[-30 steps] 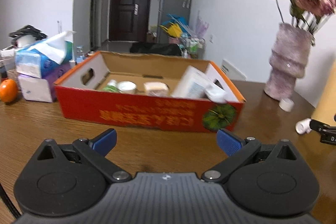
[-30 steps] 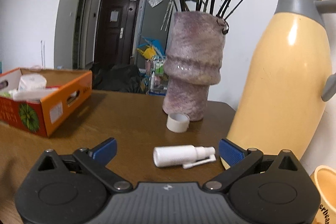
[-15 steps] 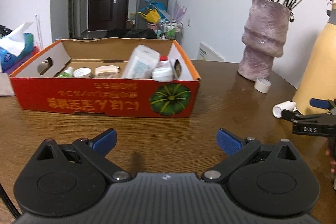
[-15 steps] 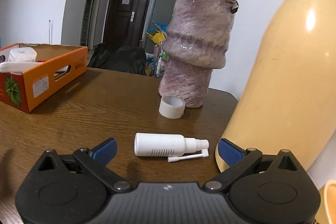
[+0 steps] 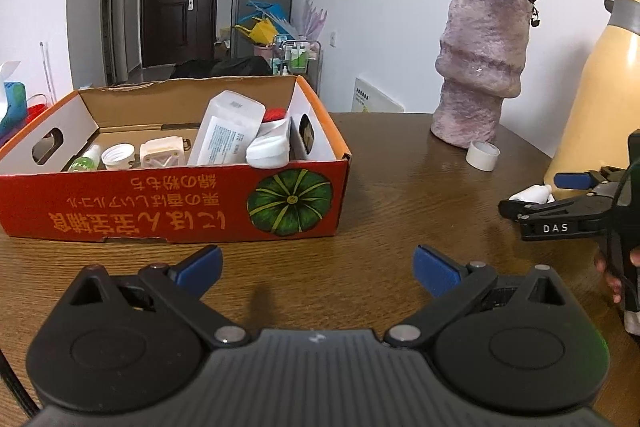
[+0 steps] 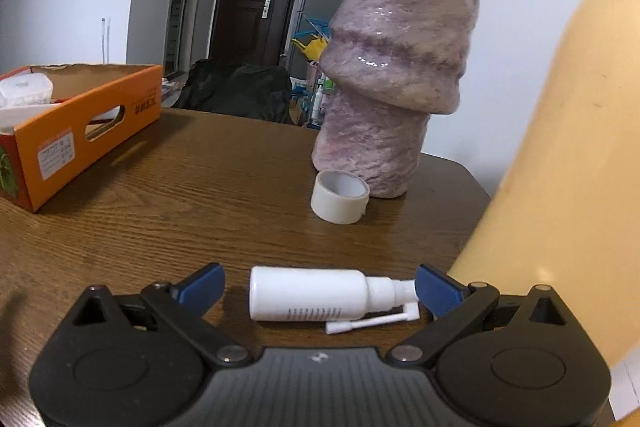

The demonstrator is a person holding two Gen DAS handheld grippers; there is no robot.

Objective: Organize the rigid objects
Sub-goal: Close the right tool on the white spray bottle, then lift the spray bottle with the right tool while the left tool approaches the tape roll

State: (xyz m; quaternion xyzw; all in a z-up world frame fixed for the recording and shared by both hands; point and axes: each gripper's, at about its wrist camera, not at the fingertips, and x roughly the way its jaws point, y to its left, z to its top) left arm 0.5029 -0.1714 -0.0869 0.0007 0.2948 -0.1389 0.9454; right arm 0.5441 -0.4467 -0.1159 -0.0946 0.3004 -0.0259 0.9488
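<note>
Lying on its side between the spread blue fingers of the right gripper [image 6: 320, 287], the white spray bottle [image 6: 308, 293] has its long axis running crosswise, finger to finger, nozzle end just beside the right-hand finger, so this gripper is far nearer than the left gripper [image 5: 316, 263], which hangs open and empty over bare table [image 5: 400, 195]. The bottle looks like smooth hard plastic, round-bodied, with a thin straw-like nozzle folded alongside. Farther off stand a white tape roll [image 6: 340, 197], a rough mauve vase [image 6: 396, 67] and the orange cardboard box [image 6: 80, 131].
</note>
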